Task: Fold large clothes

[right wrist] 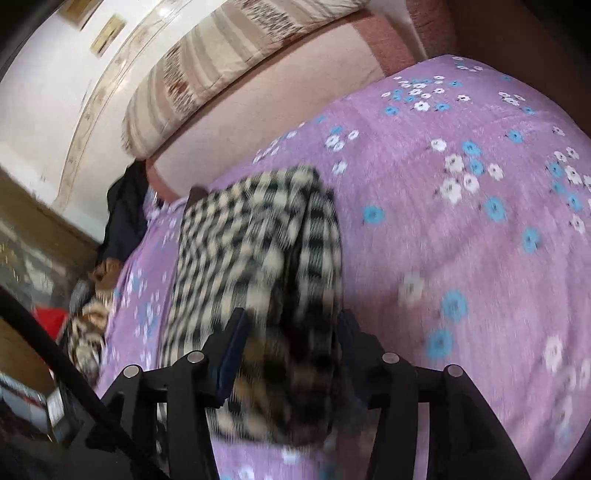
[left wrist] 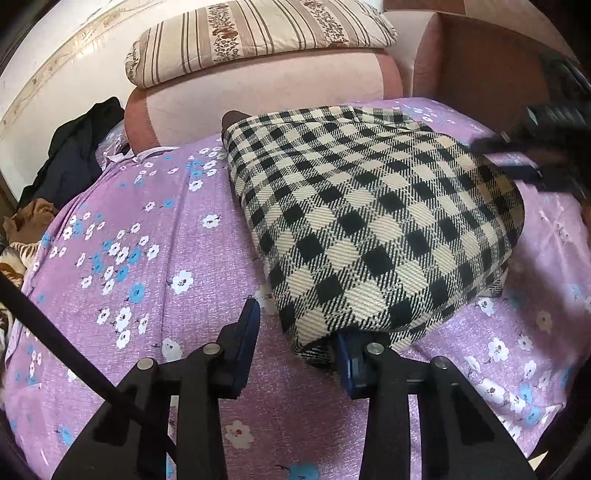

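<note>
A black-and-cream checked garment (left wrist: 373, 221) lies folded in a thick block on the purple flowered bedsheet (left wrist: 147, 229). My left gripper (left wrist: 295, 332) is open at the garment's near corner; its right finger (left wrist: 347, 362) sits under the fabric edge, its left finger (left wrist: 247, 332) is on the bare sheet. My right gripper (right wrist: 291, 343) is open with the garment's (right wrist: 251, 258) end between its fingers; that view is blurred. The right gripper also shows in the left wrist view (left wrist: 532, 151) at the garment's far right edge.
A pink sofa back (left wrist: 258, 96) with a striped pillow (left wrist: 258, 33) runs behind the sheet. Dark clothes (left wrist: 77, 155) and brown cloth (left wrist: 33, 218) lie at the left edge. A brown wooden panel (left wrist: 487, 62) stands at the back right.
</note>
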Demonstrator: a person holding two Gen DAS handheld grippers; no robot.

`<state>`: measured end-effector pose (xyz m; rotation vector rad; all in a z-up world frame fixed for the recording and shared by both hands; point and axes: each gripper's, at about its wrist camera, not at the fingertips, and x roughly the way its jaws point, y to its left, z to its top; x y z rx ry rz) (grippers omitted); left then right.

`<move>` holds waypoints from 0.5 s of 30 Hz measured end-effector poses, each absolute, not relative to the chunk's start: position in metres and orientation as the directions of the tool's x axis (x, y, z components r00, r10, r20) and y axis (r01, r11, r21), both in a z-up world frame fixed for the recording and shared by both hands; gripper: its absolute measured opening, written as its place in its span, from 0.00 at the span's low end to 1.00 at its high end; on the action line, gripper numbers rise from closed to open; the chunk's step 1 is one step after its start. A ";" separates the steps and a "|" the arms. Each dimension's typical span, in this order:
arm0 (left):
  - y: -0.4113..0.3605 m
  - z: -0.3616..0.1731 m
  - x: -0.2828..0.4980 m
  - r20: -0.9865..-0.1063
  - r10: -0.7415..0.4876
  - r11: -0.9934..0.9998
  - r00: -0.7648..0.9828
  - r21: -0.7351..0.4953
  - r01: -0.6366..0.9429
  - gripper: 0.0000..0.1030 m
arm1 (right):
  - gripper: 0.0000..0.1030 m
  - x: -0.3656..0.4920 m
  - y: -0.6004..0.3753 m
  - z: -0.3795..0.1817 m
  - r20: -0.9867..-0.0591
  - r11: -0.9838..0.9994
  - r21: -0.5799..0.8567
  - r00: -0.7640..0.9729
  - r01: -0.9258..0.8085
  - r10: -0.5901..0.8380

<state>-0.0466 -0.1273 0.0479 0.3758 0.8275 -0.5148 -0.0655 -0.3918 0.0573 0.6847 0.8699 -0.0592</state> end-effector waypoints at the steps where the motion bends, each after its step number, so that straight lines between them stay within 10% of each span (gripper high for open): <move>1: -0.127 0.048 -0.046 -0.773 -0.287 0.814 0.566 0.115 0.569 0.35 | 0.54 -0.071 -0.384 0.056 -0.728 0.801 0.516 0.649 0.305 0.222; 3: -0.128 0.048 -0.046 -0.779 -0.291 0.806 0.556 0.113 0.581 0.19 | 0.52 -0.077 -0.371 0.051 -0.742 0.828 0.487 0.631 0.278 0.224; 5: -0.128 0.050 -0.046 -0.786 -0.282 0.799 0.551 0.125 0.588 0.14 | 0.05 -0.077 -0.357 0.043 -0.769 0.852 0.463 0.589 0.246 0.248; 15: -0.107 0.040 -0.052 -0.821 -0.282 0.824 0.496 0.057 0.563 0.09 | 0.04 -0.103 -0.356 0.015 -0.799 0.804 0.505 0.524 0.314 0.297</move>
